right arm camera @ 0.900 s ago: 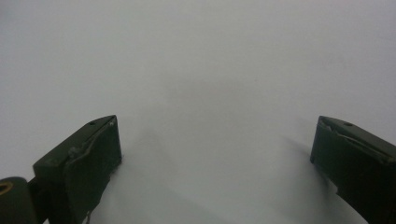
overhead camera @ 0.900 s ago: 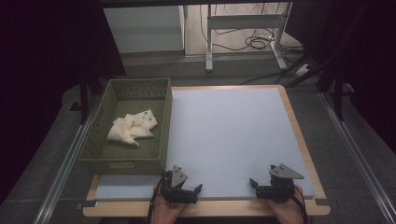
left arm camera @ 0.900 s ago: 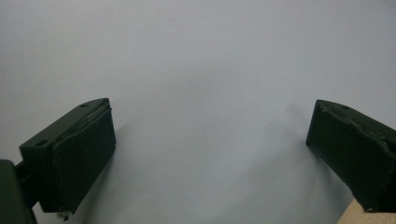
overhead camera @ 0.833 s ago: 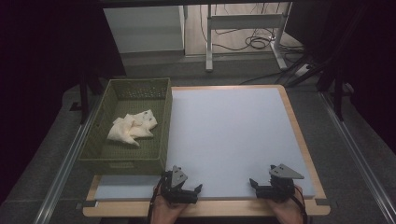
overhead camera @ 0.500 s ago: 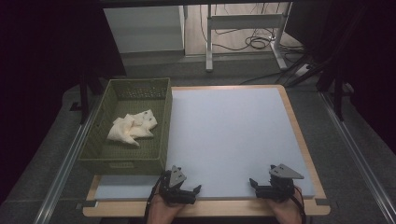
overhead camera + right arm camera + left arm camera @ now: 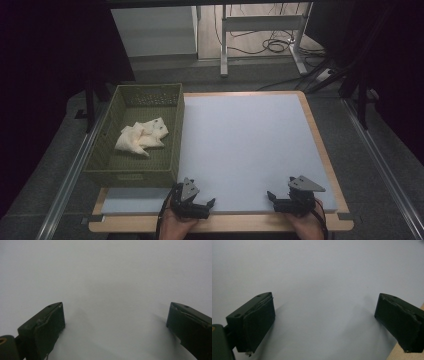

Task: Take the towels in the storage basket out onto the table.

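Note:
A crumpled cream cloth [image 6: 141,136] lies inside an olive green basket [image 6: 172,145] at the table's left. Both grippers rest at the near edge of the pale blue mat [image 6: 250,145]. My left gripper [image 6: 197,205] sits just below the basket's front right corner, jaws wide apart with nothing between them. My right gripper [image 6: 285,197] sits near the mat's front right, also open and empty. In the left gripper view the gripper [image 6: 324,322] looks over bare mat, and in the right gripper view the gripper [image 6: 115,330] does the same.
The wooden table rim [image 6: 325,155] frames the mat. Metal rails [image 6: 70,180] run along both sides of the table. Beyond the far edge stand a white cabinet [image 6: 155,30] and a desk frame with cables [image 6: 270,45] on the floor.

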Action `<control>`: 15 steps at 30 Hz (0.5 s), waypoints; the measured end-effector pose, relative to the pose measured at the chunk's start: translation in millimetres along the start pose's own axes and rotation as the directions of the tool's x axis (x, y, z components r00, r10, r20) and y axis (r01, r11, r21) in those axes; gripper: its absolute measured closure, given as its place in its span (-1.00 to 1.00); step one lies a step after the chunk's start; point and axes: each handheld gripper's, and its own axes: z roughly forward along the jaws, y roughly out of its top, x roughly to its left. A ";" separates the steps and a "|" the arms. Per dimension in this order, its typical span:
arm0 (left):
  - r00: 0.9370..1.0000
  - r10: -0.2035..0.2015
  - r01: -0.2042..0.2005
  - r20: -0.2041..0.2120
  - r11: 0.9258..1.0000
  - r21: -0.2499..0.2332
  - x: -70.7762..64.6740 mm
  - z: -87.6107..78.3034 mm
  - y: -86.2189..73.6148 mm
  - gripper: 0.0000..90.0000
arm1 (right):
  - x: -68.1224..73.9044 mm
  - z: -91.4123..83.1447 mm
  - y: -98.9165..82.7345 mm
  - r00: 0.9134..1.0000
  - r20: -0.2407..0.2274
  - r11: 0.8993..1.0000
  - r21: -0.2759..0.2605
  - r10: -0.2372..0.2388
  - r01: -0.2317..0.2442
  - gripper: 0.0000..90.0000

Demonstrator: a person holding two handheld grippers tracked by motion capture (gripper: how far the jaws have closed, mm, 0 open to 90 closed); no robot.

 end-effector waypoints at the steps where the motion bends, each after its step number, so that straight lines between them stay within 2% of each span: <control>1: 1.000 0.000 0.000 0.000 1.000 0.000 0.0 0.0 0.0 -0.91 | 0.0 0.0 0.0 1.000 0.000 1.000 0.000 0.000 0.000 -0.96; 6: 0.999 -0.001 0.000 0.038 1.000 0.014 -1.4 -2.3 5.2 -0.89 | 0.0 0.0 0.0 1.000 -0.001 1.000 0.000 -0.001 0.001 -0.96; 11: 0.999 0.014 -0.016 0.052 1.000 0.024 -3.6 -3.2 10.2 -0.89 | 0.0 0.0 0.0 1.000 -0.001 1.000 0.001 -0.001 0.001 -0.96; 15: 0.998 0.028 -0.031 0.064 0.999 0.037 -3.3 -6.0 20.2 -0.89 | 0.0 0.0 0.1 1.000 -0.001 1.000 0.001 -0.001 0.001 -0.96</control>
